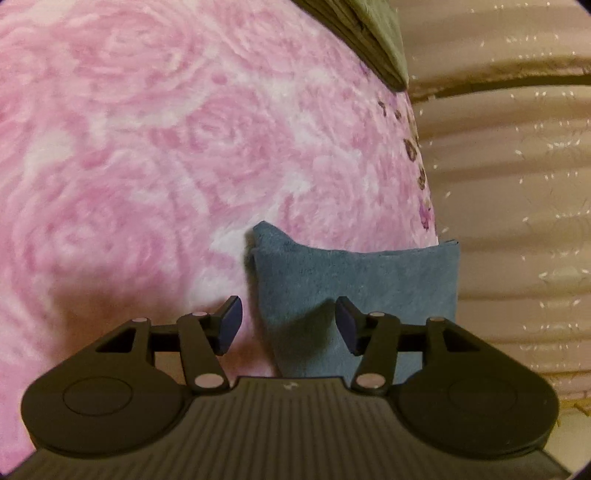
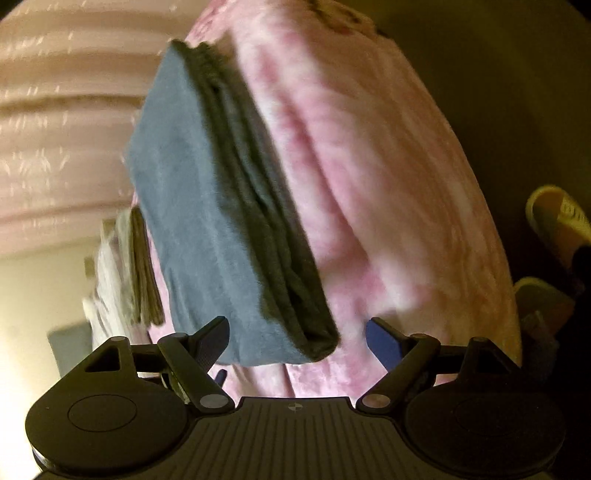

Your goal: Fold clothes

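Observation:
A folded blue-grey cloth (image 1: pixel 354 280) lies on a pink rose-patterned blanket (image 1: pixel 147 147). My left gripper (image 1: pixel 288 321) is open, with the cloth's near end lying between and just beyond its fingertips. In the right wrist view the same cloth (image 2: pixel 207 206) shows as a thick folded stack with several layered edges on its right side. My right gripper (image 2: pixel 295 339) is open, its fingers on either side of the stack's near corner. Whether either gripper touches the cloth I cannot tell.
An olive folded item (image 1: pixel 373 33) lies at the blanket's far edge. Beige striped curtains (image 1: pixel 517 184) hang on the right. In the right wrist view, folded grey and white fabric (image 2: pixel 133 269) lies left of the stack, and slippers (image 2: pixel 554 218) stand on the dark floor at right.

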The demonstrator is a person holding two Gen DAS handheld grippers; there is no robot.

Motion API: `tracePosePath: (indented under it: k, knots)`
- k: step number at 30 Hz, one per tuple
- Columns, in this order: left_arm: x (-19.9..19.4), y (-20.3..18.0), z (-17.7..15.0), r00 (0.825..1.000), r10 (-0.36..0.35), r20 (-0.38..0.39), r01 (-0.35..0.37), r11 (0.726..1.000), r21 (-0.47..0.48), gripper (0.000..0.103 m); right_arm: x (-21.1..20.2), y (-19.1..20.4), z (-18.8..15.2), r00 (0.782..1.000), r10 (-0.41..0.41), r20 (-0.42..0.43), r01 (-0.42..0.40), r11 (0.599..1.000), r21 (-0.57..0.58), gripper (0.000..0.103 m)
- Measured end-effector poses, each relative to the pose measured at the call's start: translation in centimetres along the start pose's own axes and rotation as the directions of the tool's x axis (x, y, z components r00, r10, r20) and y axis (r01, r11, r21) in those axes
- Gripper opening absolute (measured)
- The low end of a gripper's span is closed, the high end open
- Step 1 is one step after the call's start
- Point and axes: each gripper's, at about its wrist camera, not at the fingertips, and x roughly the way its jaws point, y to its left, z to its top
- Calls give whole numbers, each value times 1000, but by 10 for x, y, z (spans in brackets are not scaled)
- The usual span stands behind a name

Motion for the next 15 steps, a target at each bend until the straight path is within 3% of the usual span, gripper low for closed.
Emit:
tracePosePath:
  k: [1, 5, 15]
  knots:
    - [5, 0, 3, 1000, -2, -16, 2, 1000, 6, 50, 0, -3, -3, 1000, 8, 19, -8, 1000, 17, 83]
    - [18, -3, 14, 998, -12, -67, 15, 999, 48, 44, 1, -6, -11, 997, 6, 72, -9, 999, 41, 62]
    - [27, -4, 34, 981, -10, -191, 34, 992, 122, 38, -10, 4, -24, 987, -22, 158, 14, 998, 55, 46]
